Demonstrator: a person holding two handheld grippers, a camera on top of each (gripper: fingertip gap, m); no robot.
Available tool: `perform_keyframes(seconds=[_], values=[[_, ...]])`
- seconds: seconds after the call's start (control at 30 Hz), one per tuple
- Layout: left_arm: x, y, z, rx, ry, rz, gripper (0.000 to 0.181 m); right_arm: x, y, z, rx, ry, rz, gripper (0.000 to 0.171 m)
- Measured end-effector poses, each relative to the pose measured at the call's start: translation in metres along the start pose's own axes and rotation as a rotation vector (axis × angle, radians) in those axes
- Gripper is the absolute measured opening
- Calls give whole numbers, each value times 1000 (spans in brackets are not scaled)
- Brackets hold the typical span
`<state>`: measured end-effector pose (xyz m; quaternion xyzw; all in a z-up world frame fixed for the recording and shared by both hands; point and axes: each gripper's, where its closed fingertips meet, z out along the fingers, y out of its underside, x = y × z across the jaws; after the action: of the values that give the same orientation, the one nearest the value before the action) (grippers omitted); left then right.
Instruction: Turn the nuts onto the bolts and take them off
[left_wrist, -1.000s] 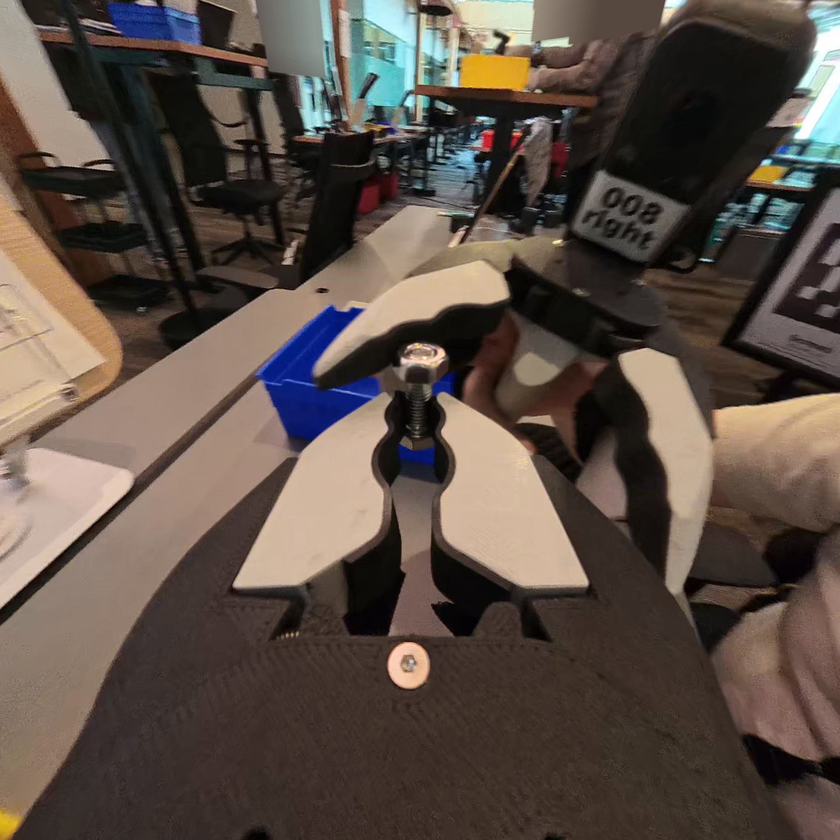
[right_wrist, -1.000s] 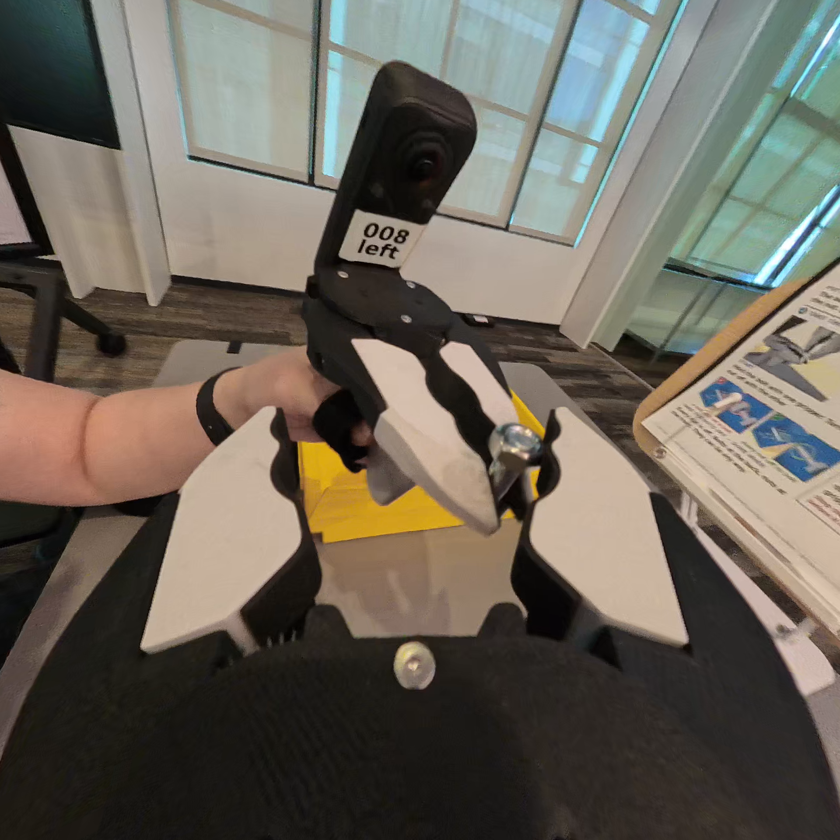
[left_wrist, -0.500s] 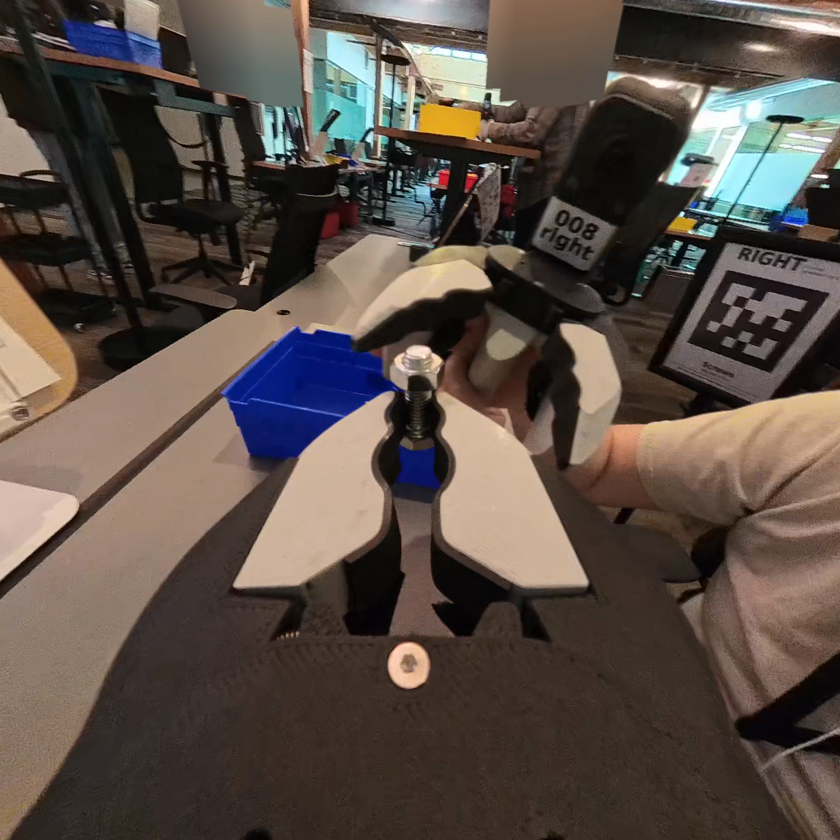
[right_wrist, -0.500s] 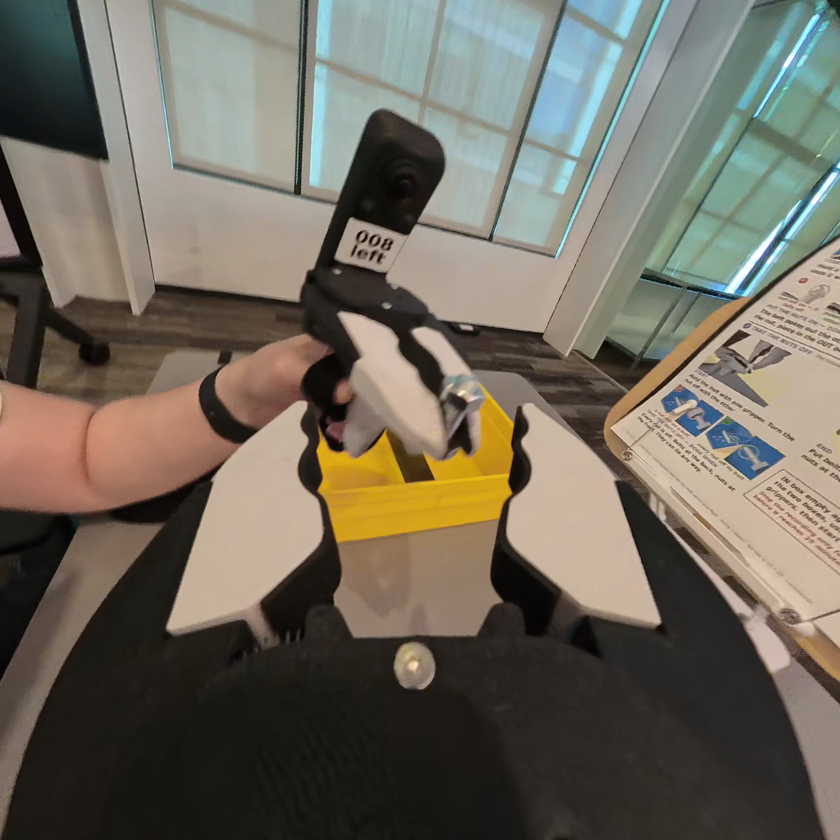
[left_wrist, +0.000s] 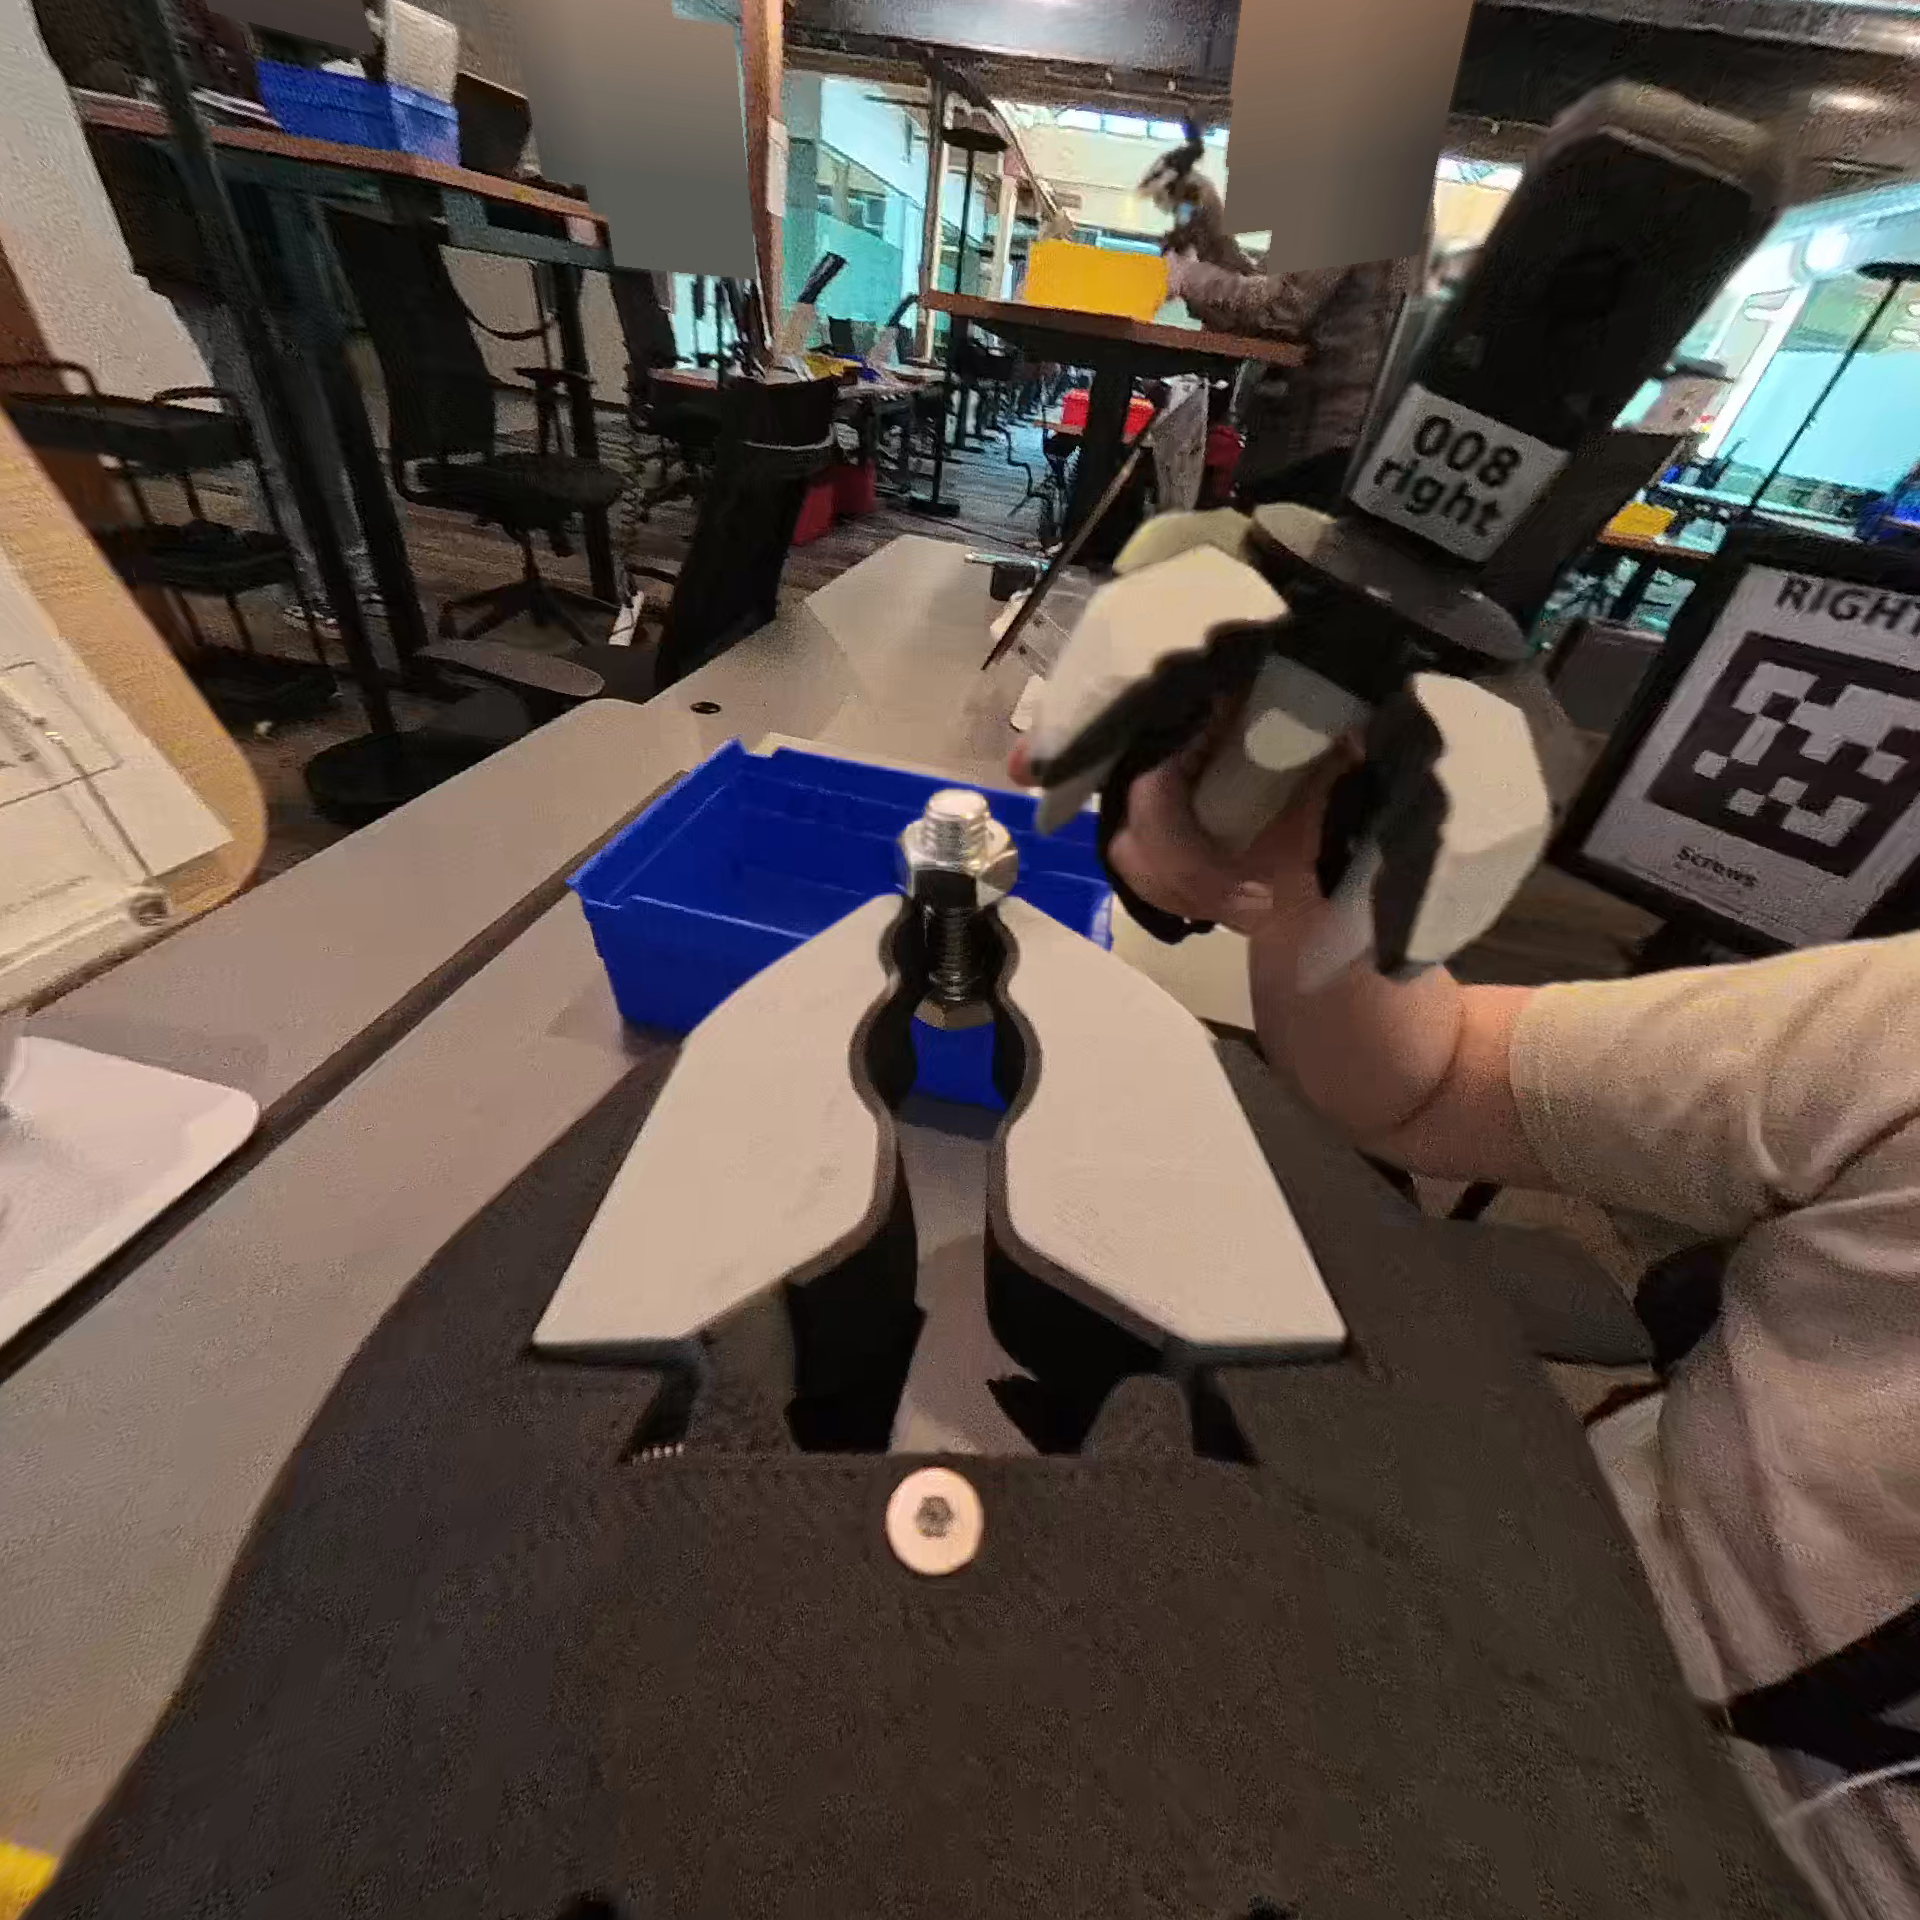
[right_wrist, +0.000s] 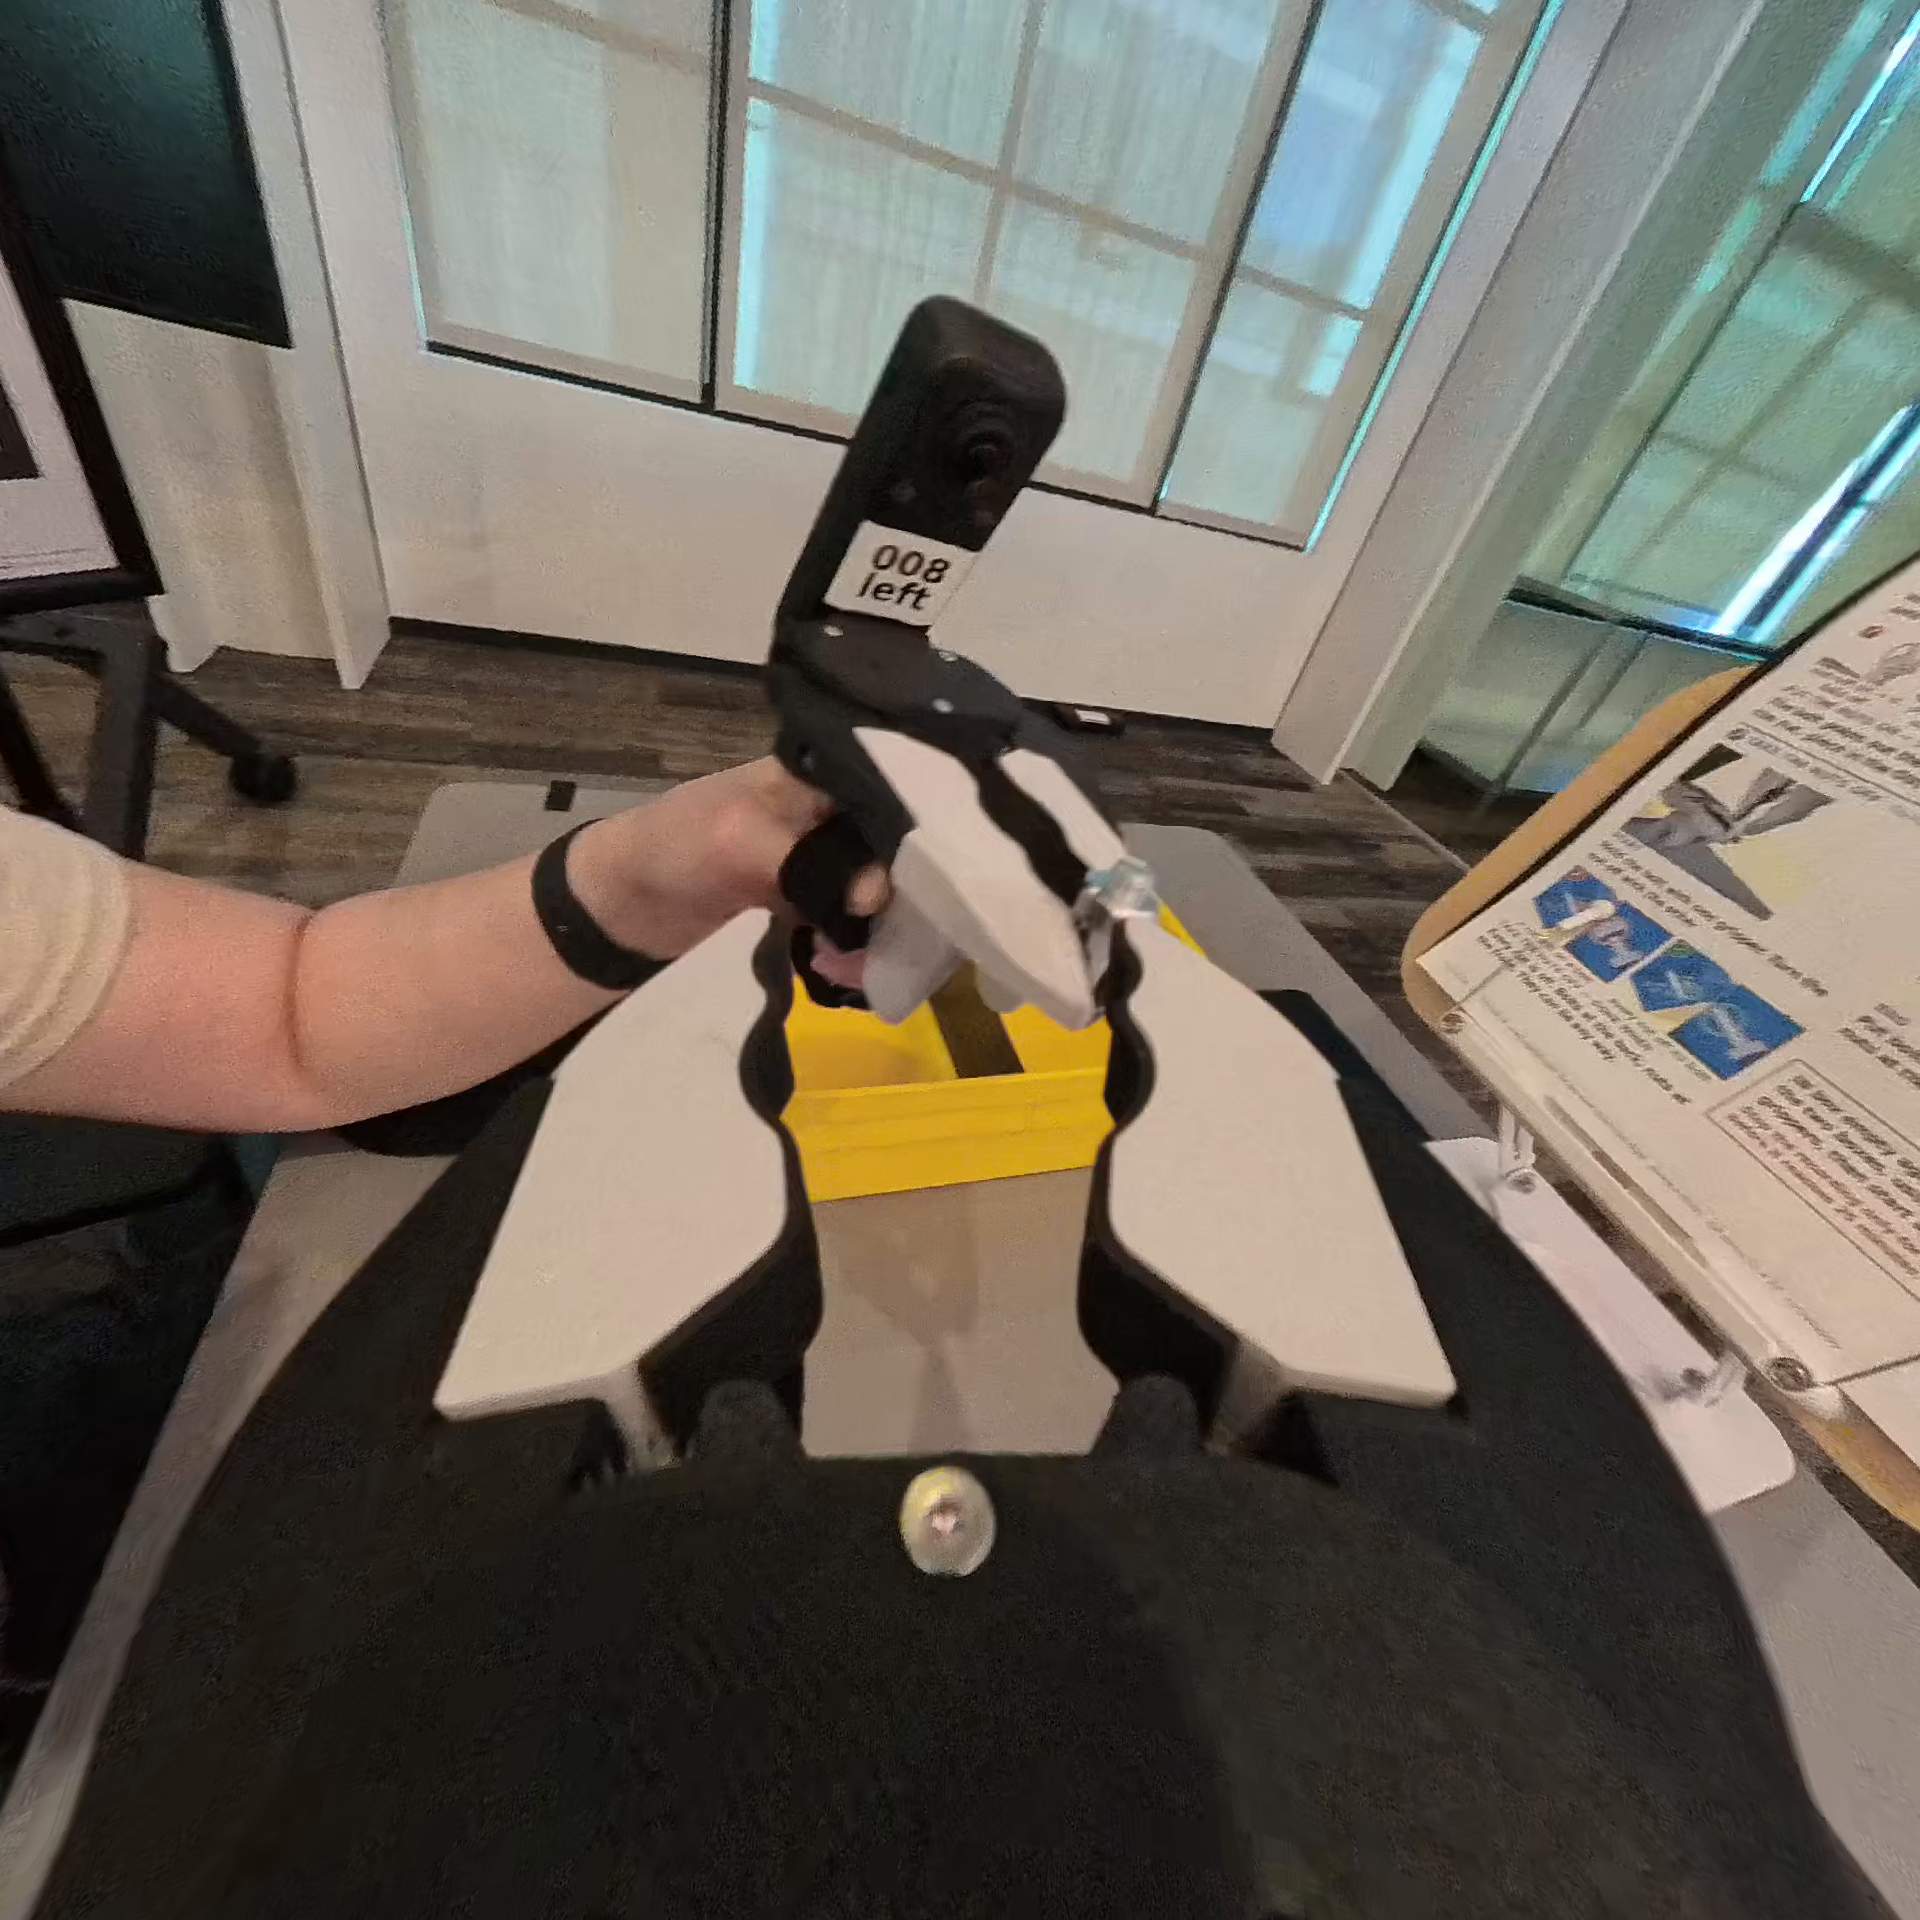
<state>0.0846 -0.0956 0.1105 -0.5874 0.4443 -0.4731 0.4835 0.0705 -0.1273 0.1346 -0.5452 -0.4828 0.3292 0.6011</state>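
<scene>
Bolt (left_wrist: 951, 940) with its nut (left_wrist: 957, 860) stands upright, pinched in my left gripper (left_wrist: 948, 935).

Silver hex nut sits near the top of the dark threaded shank, a few threads showing above it; the hex head hangs below my closed fingertips. Behind it on the grey table (left_wrist: 312, 1039) is the blue bin (left_wrist: 748, 883). My right gripper (right_wrist: 945, 977) is spread wide and holds nothing; a yellow bin (right_wrist: 935, 1122) shows between its fingers. Compared with 1 s ago, the right gripper has backed off: then 1 finger lay over the nut, now it is well apart, up to the right (left_wrist: 1278, 790). From the right wrist view the left gripper (right_wrist: 1081, 935) looks farther away than before.
</scene>
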Motion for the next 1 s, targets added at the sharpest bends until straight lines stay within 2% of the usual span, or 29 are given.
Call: perform_keyframes(seconds=[0.07, 0.27, 0.63, 0.67, 0.73, 0.77, 0.83, 0.9, 1.0], values=[[11, 7, 11, -42, 31, 32, 9, 11, 5, 3, 11, 22, 21, 57], [18, 12, 20, -59, 51, 42, 9, 24, 12, 2, 24, -6, 147, 14], [20, 7, 21, -2, 79, 16, 10, 29, 12, -6, 59, -111, 298, 10], [21, 4, 20, 21, 88, 5, 15, 30, 11, -9, 65, -125, 312, 10], [16, -1, 17, 45, 56, -19, 41, 42, 12, -21, 54, -108, 312, 10], [13, -2, 15, 43, 35, -19, 48, 53, 15, -32, 26, -71, 290, 10], [10, -6, 9, 45, 11, -7, 48, 83, 47, -61, -152, 66, 243, 10], [10, -9, 3, 44, 8, 0, 45, 121, 105, -105, -430, 243, 282, 10], [11, -5, 1, -4, 1, 10, 44, 152, 197, -167, -757, 414, 571, 10]])
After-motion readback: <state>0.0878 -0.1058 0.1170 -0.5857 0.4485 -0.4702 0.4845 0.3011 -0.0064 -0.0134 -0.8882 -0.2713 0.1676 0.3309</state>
